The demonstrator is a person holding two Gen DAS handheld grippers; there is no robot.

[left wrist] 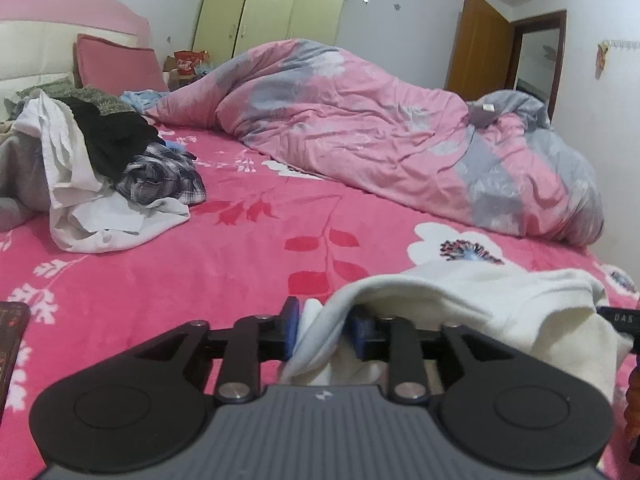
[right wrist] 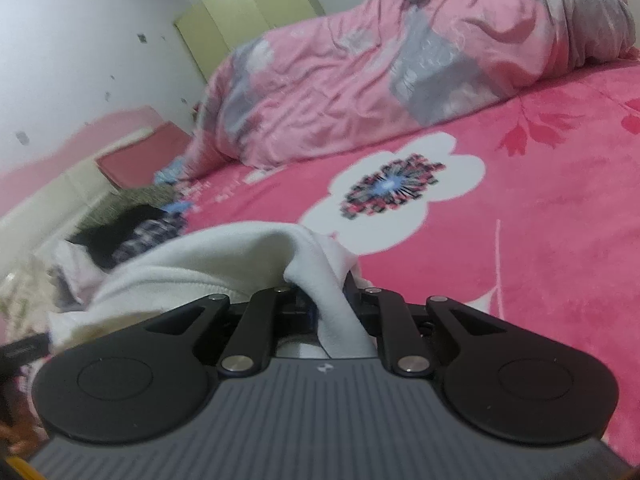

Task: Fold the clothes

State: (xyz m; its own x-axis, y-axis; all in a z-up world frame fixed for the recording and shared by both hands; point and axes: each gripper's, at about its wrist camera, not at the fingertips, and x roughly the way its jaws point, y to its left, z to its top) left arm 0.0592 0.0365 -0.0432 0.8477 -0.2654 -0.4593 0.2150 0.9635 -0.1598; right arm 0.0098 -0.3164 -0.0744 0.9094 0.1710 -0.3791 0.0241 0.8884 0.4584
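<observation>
We hold the white garment (left wrist: 460, 292) pinched in both grippers, left (left wrist: 322, 330) and right (right wrist: 326, 304); it spans 3 o'clock from the left.

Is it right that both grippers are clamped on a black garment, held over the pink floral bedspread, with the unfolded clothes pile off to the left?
Not quite: the garment is white, not black. The left wrist view shows the left gripper with jaws closed on the white garment, and the right gripper grips it too. It is over the pink floral bedspread, with the clothes pile to the left.
</observation>
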